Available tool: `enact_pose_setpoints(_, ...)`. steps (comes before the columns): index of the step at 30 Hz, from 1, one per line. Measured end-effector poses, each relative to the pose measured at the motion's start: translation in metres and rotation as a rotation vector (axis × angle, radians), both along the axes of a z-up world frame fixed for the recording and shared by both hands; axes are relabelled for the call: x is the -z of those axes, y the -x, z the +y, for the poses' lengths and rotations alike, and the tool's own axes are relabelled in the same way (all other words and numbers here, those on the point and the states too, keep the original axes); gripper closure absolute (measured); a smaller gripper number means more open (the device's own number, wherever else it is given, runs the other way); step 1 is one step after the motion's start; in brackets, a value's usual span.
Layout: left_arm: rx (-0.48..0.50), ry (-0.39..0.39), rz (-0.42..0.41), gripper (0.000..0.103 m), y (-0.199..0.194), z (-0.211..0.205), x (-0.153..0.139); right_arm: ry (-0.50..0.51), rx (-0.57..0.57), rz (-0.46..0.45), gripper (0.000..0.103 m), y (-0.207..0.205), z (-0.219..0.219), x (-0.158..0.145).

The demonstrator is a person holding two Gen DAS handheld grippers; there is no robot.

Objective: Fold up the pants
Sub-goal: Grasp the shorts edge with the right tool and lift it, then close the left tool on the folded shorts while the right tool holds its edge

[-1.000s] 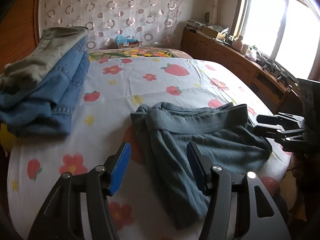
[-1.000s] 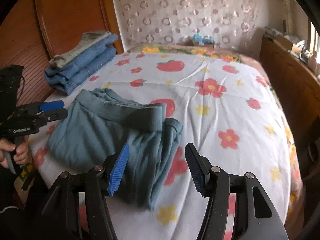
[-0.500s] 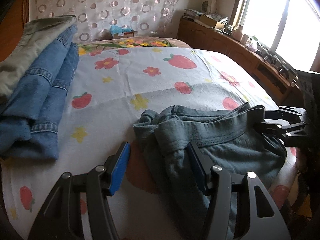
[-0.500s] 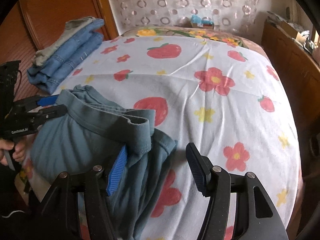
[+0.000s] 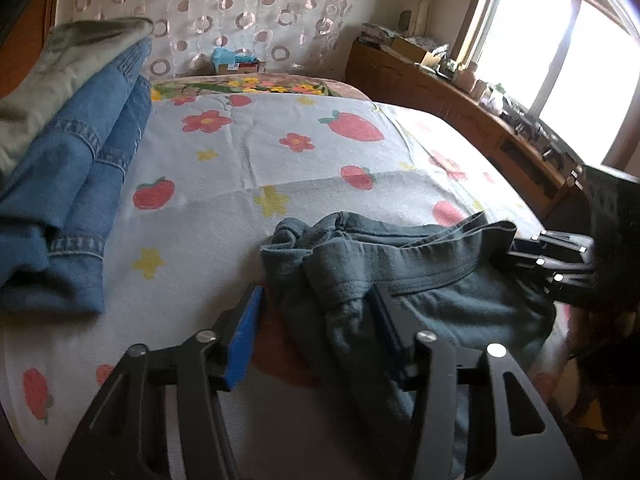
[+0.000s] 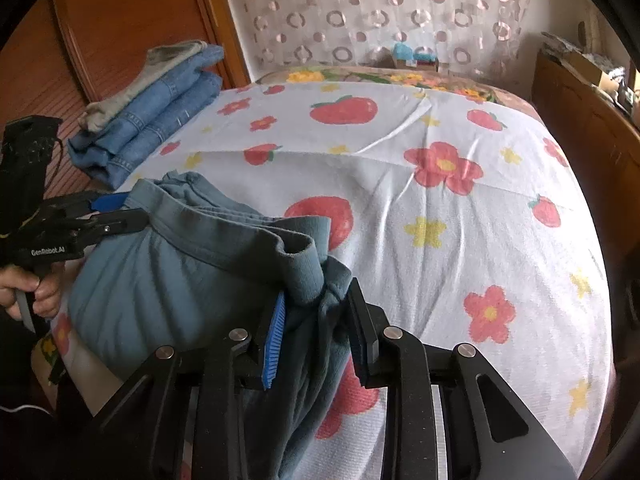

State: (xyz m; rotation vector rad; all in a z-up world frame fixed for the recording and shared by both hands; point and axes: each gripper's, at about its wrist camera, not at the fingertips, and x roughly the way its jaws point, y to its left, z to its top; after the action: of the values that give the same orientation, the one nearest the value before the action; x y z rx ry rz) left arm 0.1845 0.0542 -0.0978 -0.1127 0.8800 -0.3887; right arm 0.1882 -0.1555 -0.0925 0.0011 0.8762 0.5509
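Pants [image 6: 168, 280] lie in a soft heap at the near edge of the bed [image 6: 440, 240], on the sheet with the red flowers and strawberries. They are grey-blue, thick and floppy — more like jogging pants than jeans. They look light, and they bend and sag wherever you do not hold them.

Your right gripper [image 6: 316, 332] has one end of the waistband [image 6: 256, 256] bunched between its fingers. The fingers sit close on both sides of the cloth, so it looks pinched tight. Your left gripper [image 5: 316, 320] is at the other end of the waistband. Cloth sits between its fingers too, but there is a gap next to the blue pad [image 5: 246, 336], so you cannot tell if it has closed on the cloth yet. In the right wrist view its tips look nearly together at the edge of the pants, so it may be pinching.

The waistband is the best place to hold. It is the thickest, firmest part, and it does not slip out as easily as thin cloth. Take hold near the two ends, so the pants hang flat between your hands.

Soft cloth like this stretches and droops, so the legs will probably drag on the sheet when you lift. Lift both ends together — if only one side comes up, the pants may twist.

A stack of blue jeans [image 6: 156, 120] sits well apart, by the wooden headboard [image 6: 132, 36].
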Motion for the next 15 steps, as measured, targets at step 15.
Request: enact_pose_setpoints(15, 0.004, 0.053, -0.051, 0.088, 0.021, -0.007, -0.018, -0.071, -0.034, -0.032, 0.092, 0.015, -0.005, -0.010)
